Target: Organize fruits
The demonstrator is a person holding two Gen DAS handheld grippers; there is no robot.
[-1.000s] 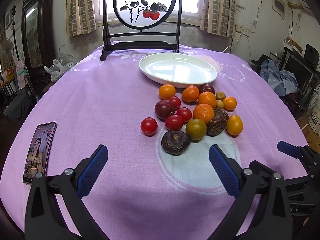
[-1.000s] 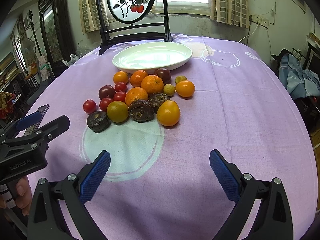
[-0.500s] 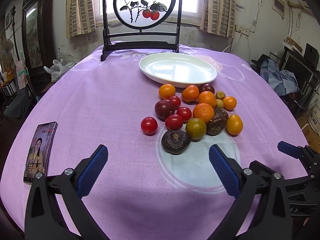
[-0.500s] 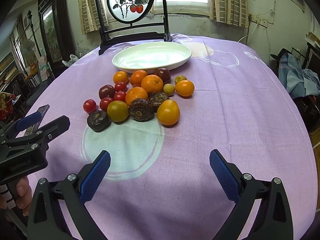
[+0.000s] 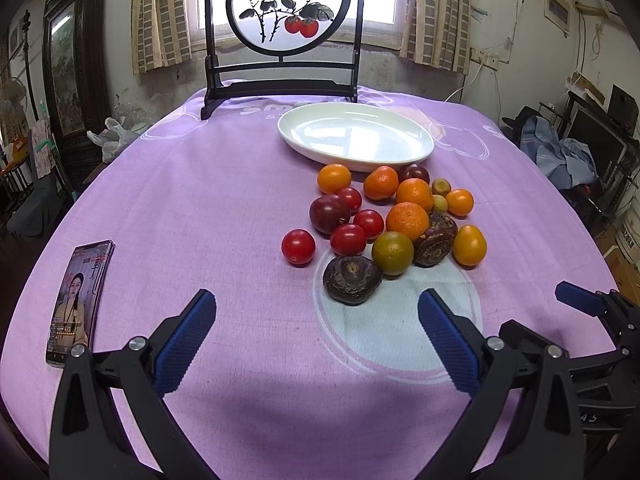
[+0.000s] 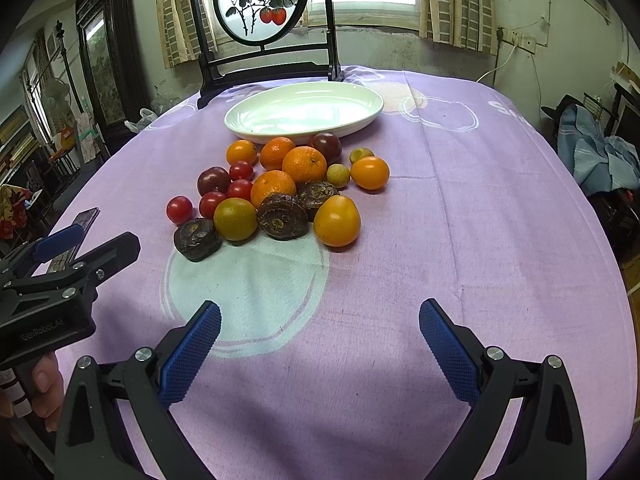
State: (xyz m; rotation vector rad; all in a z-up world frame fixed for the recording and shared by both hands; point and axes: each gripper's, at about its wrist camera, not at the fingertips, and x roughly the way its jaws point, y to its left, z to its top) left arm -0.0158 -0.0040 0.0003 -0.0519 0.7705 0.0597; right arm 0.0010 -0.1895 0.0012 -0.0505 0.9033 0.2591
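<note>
Left tool (image 5: 316, 316) and right tool (image 6: 320, 328) both spread wide, nothing held, poised short of the fruit pile (image 5: 394, 216) — likely choosing a first pick. Fruits cluster on purple surface (image 5: 200, 200) just before bare white plate (image 5: 356, 136): tomatoes, oranges, dark wrinkled ones

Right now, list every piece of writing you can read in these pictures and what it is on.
"GenRobot.AI": on the body of the left gripper.
Black brush characters and small red seals: on the round painted screen, too stylised to read reliably.
Writing on the phone screen: too small.
Pale lettering on the tablecloth: partly hidden, unreadable.
</note>
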